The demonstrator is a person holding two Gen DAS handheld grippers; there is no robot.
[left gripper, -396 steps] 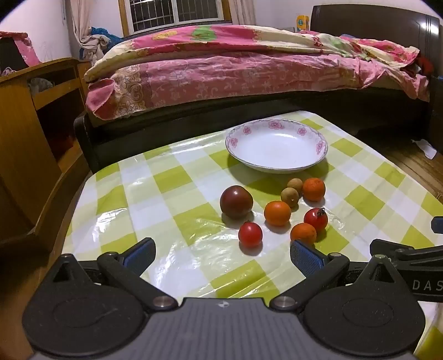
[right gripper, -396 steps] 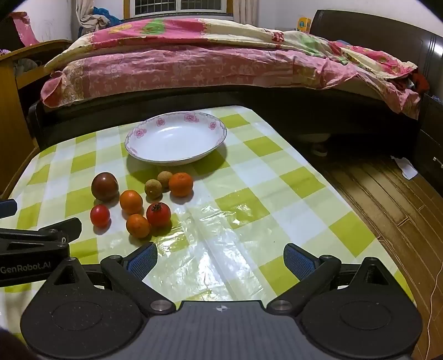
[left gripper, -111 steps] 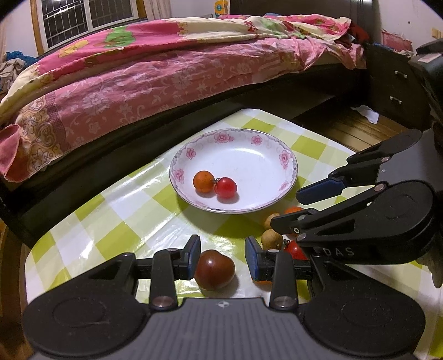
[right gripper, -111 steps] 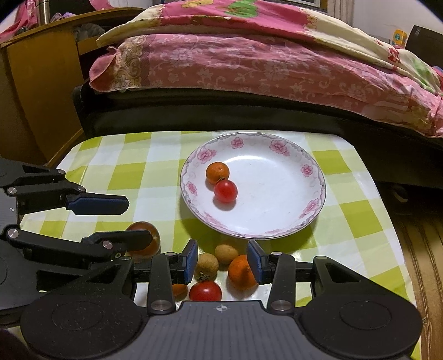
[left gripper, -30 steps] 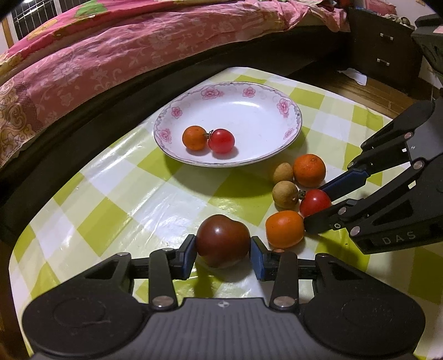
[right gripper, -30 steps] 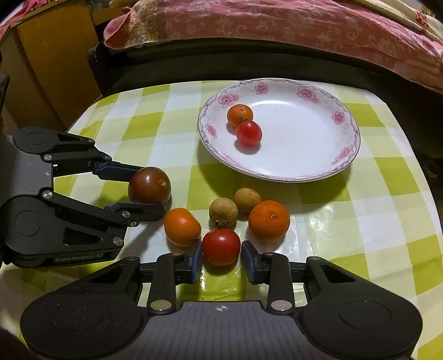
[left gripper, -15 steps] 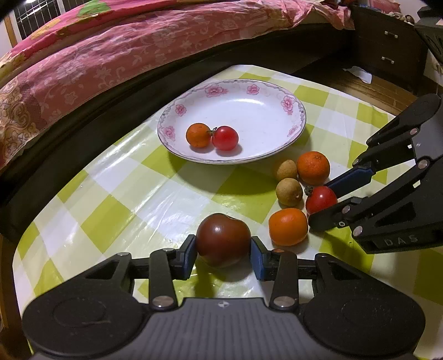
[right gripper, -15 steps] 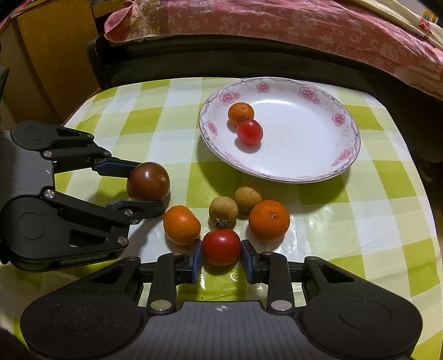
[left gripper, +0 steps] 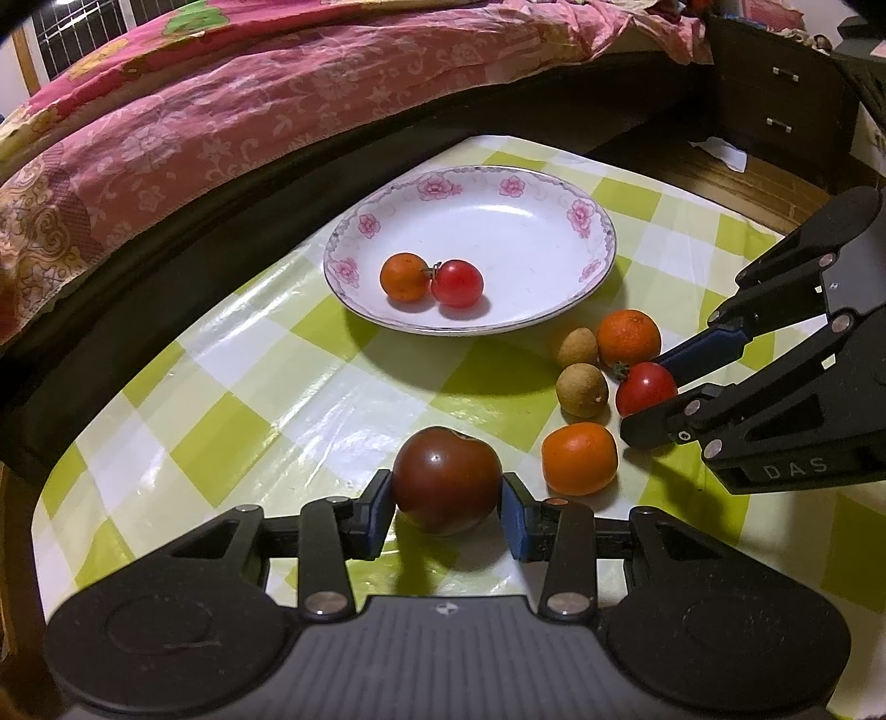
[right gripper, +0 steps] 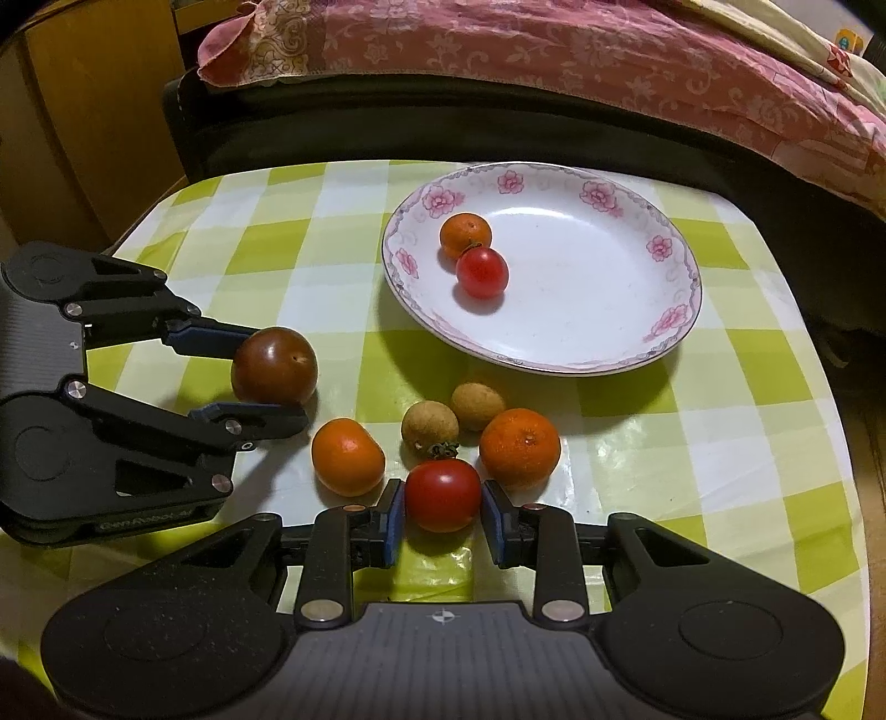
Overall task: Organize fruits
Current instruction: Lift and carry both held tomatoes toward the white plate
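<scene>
A glossy plastic cloth (right gripper: 736,387) in green, pale and white checks covers the table, wrinkled and shining where the light hits it. Near its far edge sits a shallow round white plate (right gripper: 664,260) of glazed china with pink flowers and a thin dark line round the rim. Inside, toward its left side, a small dimpled orange (right gripper: 465,235) touches a smooth red cherry tomato (right gripper: 482,272).

The left gripper (left gripper: 446,501), black with blue pads, is clenched on a dark tomato (left gripper: 446,479): round, brown-red, shiny, with a dent at the top. Both pads press its sides. It is near the table's near-left part, and whether it rests on the cloth or hangs just above it cannot be told.

The right gripper (right gripper: 443,512) is clenched on a red tomato (right gripper: 443,494), smooth and glossy, with a dried green stalk at the top; both blue pads meet its sides. It sits in the loose cluster of fruit between the plate and the near edge.

Around it lie a smooth tangerine (right gripper: 348,457) to the left, a larger pebbly one (right gripper: 519,447) to the right, and two dull tan, rough-skinned longans (right gripper: 429,425) (right gripper: 477,406) just behind, side by side.

Beyond the table, a pink flowered quilt (right gripper: 554,50) hangs over a dark bed frame.
</scene>
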